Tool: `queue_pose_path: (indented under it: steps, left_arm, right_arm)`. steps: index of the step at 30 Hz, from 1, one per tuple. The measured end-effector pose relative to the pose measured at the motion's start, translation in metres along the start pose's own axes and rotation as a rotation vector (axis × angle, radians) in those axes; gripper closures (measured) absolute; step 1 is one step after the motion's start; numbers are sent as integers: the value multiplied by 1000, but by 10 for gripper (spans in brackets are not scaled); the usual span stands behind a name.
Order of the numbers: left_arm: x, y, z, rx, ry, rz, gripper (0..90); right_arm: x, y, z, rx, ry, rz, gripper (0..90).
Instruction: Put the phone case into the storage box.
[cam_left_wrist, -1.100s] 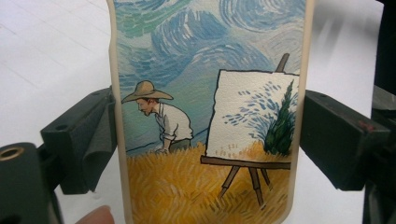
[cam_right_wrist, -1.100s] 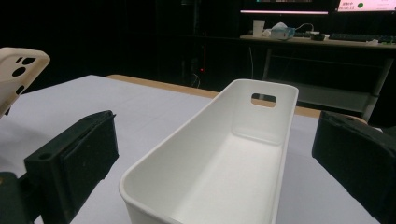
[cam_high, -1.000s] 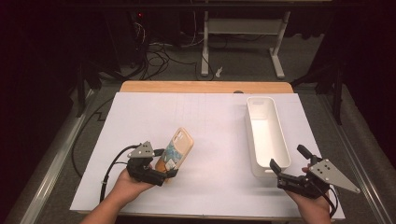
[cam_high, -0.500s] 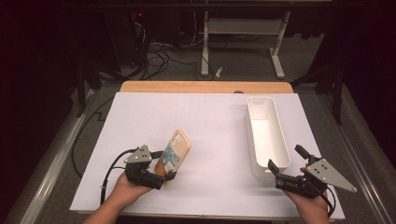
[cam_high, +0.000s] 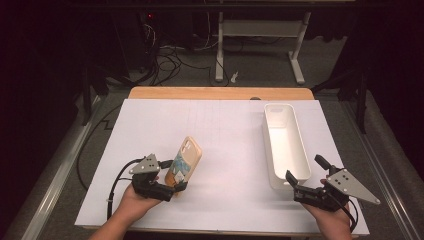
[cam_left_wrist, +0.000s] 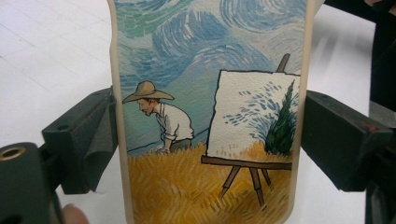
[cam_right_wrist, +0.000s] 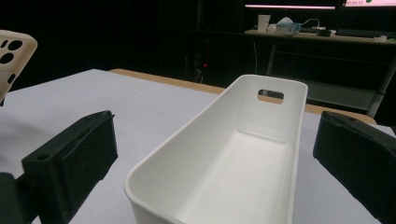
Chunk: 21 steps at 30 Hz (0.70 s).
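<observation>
Two grippers work over the desk (cam_high: 220, 130). The left gripper (cam_high: 172, 186), near the front-left corner, pinches a phone case (cam_high: 184, 161) by its lower end — the painted case (cam_left_wrist: 210, 112) sits between both jaws, tilted up off the paper. The right gripper (cam_high: 300, 186), jaws spread and holding nothing, waits just before the near end of the white bin (cam_high: 285, 142), which lies along the right edge. The grip looks narrow and low on a smooth shell: a quick swing toward the bin could let it pivot or slip out — or clip the rim.
</observation>
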<state>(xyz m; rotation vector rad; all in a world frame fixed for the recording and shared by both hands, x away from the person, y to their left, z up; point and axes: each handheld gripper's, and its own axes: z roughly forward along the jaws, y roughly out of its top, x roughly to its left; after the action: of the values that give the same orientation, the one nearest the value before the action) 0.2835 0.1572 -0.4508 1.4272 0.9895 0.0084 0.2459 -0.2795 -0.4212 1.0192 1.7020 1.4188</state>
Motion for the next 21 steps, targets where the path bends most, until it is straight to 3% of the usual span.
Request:
queue_pose_path:
  steps: [11, 21]
  left_arm:
    - [1, 3, -2, -22, -7, -9, 118]
    - [1, 3, -2, -11, -17, -8, 118]
  right_arm:
    - [11, 16, 11, 21, 50, 12, 1]
    - [29, 39, 29, 9, 102, 4, 1]
